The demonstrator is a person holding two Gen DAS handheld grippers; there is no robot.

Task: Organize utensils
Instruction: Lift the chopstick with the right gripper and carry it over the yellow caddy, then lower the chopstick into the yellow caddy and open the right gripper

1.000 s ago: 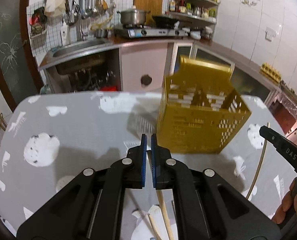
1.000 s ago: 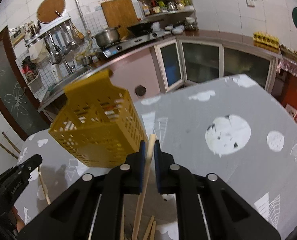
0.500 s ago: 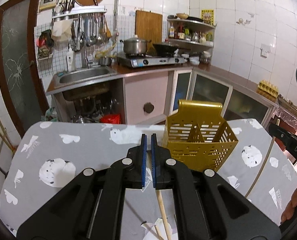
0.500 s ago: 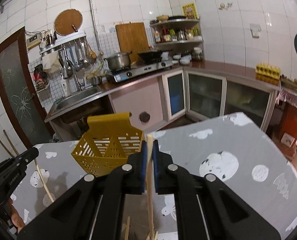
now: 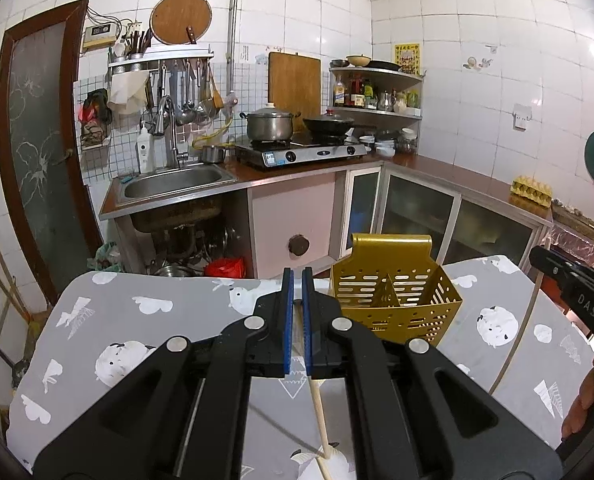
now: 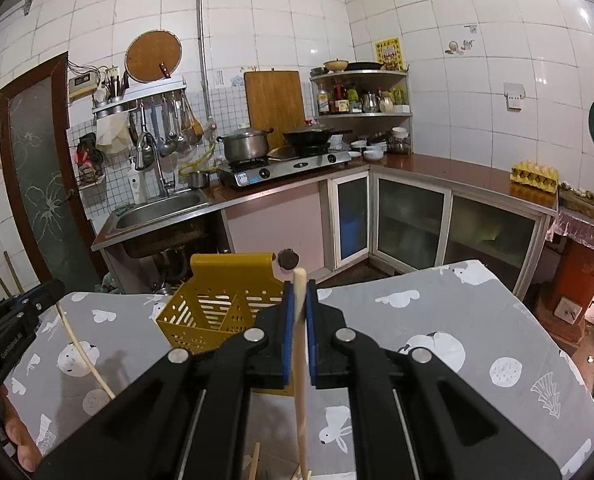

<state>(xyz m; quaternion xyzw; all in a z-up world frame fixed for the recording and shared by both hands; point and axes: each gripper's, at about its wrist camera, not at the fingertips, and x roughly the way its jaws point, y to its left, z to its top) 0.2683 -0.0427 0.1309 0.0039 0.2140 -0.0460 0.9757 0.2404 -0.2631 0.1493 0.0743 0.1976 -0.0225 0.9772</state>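
Observation:
A yellow perforated utensil holder (image 5: 395,304) with a divider stands upright on the grey patterned table; it also shows in the right wrist view (image 6: 213,312). My left gripper (image 5: 297,302) is shut on a wooden chopstick (image 5: 317,404) that hangs down below the jaws. My right gripper (image 6: 300,298) is shut on another wooden chopstick (image 6: 299,360), which stands upright between the pads. Both grippers are raised above the table, near the holder. Each gripper with its chopstick shows at the edge of the other's view: right (image 5: 569,284), left (image 6: 17,312).
More wooden chopsticks (image 6: 253,460) lie on the table (image 6: 457,320) below the grippers. Behind the table are a sink (image 5: 173,180), a stove with a pot (image 5: 269,124) and cabinets. The table's far edge is just behind the holder.
Both grippers have risen and pulled back from the holder, each carrying its chopstick. The holder now looks smaller and farther away, and more of the kitchen shows.

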